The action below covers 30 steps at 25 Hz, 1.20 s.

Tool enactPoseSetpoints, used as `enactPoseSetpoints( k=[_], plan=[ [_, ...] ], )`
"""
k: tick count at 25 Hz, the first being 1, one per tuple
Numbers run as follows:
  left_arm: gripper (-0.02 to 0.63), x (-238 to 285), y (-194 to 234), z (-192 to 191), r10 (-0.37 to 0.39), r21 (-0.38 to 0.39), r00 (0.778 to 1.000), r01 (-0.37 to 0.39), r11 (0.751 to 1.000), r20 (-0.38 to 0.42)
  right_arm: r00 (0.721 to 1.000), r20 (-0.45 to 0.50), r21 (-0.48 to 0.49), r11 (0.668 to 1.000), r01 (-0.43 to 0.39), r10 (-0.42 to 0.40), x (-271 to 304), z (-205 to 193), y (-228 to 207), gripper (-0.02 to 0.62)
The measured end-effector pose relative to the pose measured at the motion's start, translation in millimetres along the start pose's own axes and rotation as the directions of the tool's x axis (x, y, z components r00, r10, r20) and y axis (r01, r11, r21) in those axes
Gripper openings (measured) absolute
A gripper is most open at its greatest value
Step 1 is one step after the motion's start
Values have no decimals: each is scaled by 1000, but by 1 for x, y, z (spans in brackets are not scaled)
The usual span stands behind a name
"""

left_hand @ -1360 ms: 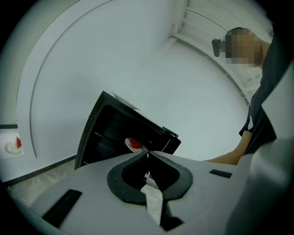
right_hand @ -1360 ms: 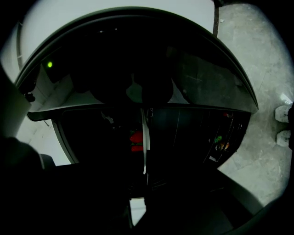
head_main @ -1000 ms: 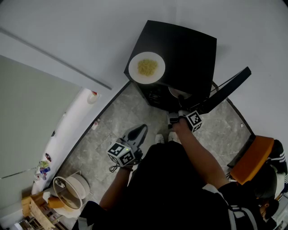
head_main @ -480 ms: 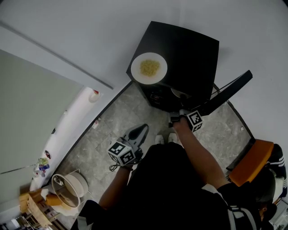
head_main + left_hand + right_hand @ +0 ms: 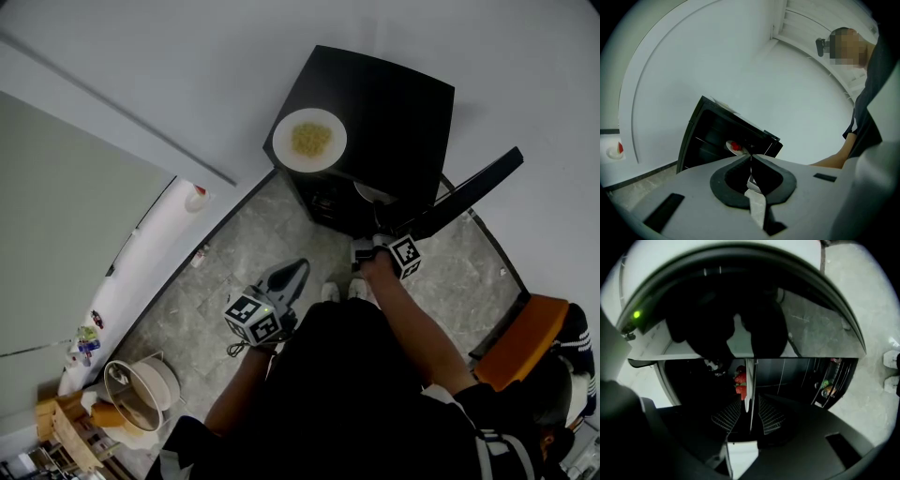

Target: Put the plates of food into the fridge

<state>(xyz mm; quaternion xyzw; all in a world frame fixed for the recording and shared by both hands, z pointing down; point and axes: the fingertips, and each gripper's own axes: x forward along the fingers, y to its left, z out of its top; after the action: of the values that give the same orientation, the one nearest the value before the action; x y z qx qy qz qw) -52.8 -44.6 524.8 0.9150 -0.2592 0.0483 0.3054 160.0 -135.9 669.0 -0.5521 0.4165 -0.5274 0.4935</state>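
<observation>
1. R gripper (image 5: 750, 404) is clenched on the rim of the strawberry plate (image 5: 748, 380). The plate shows edge-on between the jaws, with red berries just beside the pinch.
2. Where it is: at the mouth of the fridge (image 5: 394, 112), partly tucked under the top edge in the head view. The door (image 5: 469, 192) is swung wide open to the right. The left gripper view puts the plate inside the opening, at about upper-shelf level. Can't tell if it's resting on a shelf yet.
3. Change over the last sec: next to none. R gripper and plate stay at the same spot in the opening, and only the head cam has drifted a bit. That reads as a slow settle, not a carry.
4. L gripper (image 5: 751, 159) has its jaws pressed together with nothing in them. It hangs low over the floor (image 5: 234, 253), pointed at the fridge but well apart from it.
5. The plate of yellow food (image 5: 309, 140) sits on top of the fridge near the front-left corner, untouched.
6. What that means: plate 1 is nearly stowed but not let go, and plate 2 is yet to go in — so prob about halfway at best.
7. Next, likely: seat the plate flat, open the jaws, and back out w/o dragging the rim. Risk is a tilt — the berries could roll off.
</observation>
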Motion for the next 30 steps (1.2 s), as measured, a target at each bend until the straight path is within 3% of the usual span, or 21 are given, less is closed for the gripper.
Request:
enactPoseSetpoints(
  k=[13,17,22,30],
  plan=[
    [21,4,-15,-10,-21,51,999,22,998,-25,985,-168,-55,997,-59,49,-48,-18,14,109],
    [23,3,-18,-10,-16,60,1000,17,998,-8,967,-236,-91,989,-117,93,-61,-24,28,109],
    [23,1,-17,-13,-8,55,1000,8,998,-3,950,-286,-53,988,-145,124,-70,-40,48,109],
    [23,-13,-10,-16,34,33,999,-34,999,18,896,-398,-40,972,-232,197,-63,-81,95,109]
  ],
)
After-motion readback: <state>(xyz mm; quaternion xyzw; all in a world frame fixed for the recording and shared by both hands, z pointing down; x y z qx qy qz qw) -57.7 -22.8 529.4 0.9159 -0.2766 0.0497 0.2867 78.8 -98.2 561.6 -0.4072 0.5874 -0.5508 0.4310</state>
